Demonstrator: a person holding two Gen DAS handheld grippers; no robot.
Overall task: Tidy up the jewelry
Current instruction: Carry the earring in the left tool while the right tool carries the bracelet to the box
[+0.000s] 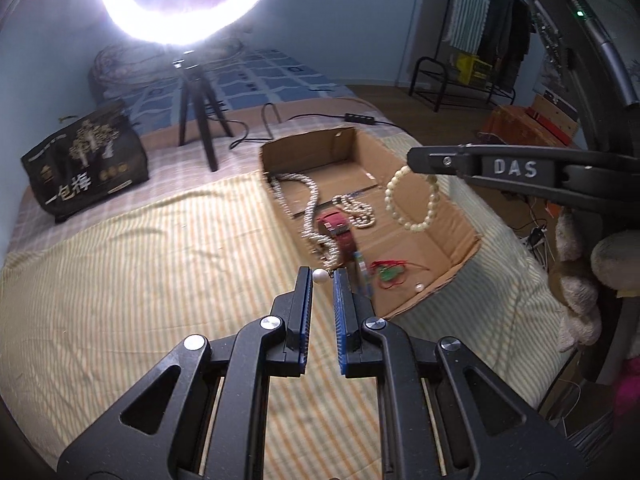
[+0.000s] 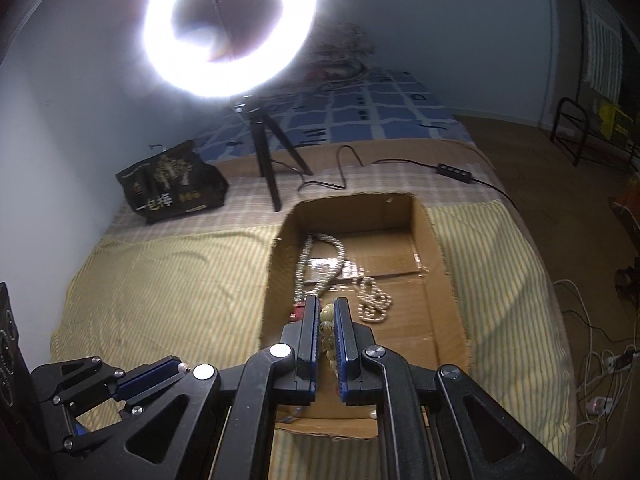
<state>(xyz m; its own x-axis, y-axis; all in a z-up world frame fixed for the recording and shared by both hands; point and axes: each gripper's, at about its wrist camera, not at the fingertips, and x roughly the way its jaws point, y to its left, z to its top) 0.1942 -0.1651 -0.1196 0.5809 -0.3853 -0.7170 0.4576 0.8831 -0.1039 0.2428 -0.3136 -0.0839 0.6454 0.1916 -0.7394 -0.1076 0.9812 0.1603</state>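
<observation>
Sitting at the far left of the bed (image 1: 120,280), a dark printed bag (image 1: 86,164) and the tripod of a ring light (image 1: 188,0) stay well clear of the work. Nearer the middle, the left gripper (image 1: 322,276) has its jaws nearly shut on a small white pearl (image 1: 319,275) that appears to hang on a thin chain; the pearl sits right at the tips, beside the near left wall of the cardboard box (image 1: 460,256). Inside the box lie a long pearl necklace (image 1: 310,204), a coiled strand of pearls (image 1: 360,214), a red case (image 1: 340,230) and a tangle of red cord with green beads (image 1: 390,274). Further right, the right gripper (image 2: 327,312) is fully closed on a pale beaded bracelet (image 1: 412,200), which dangles as a loop above the box.

The pearl is the weaker hold, I judge: pinched only at the very tips, a jolt or twist could let it slip onto the striped bedcover, where it would roll. The bracelet swings freely, so a quick move could snag it on the box wall or drop it among the strands and tangle them.
</observation>
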